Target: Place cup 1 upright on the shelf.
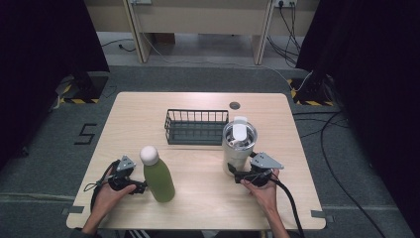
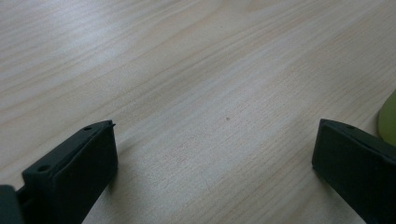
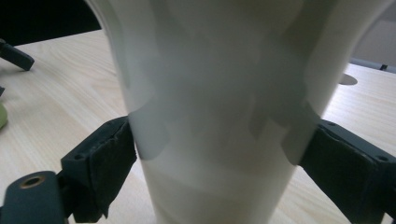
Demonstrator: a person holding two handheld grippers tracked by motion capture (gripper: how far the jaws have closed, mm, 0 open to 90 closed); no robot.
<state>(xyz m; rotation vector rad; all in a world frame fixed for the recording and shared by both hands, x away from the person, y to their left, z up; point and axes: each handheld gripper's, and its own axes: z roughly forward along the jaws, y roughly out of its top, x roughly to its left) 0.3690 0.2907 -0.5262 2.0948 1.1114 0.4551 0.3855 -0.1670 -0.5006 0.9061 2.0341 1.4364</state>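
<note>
A white tumbler with a clear lid stands right of the table's middle. My right gripper is at its base, and in the right gripper view the two black pads press against both sides of the tumbler. A green bottle with a white cap stands upright near the front left. My left gripper rests low on the table just left of it, open, with bare wood between its jaws. A sliver of the green bottle shows past the right jaw.
A black wire basket sits at the table's middle back, just behind and left of the tumbler. A round cable hole lies near the far edge. The wooden table has open room at the left and far right.
</note>
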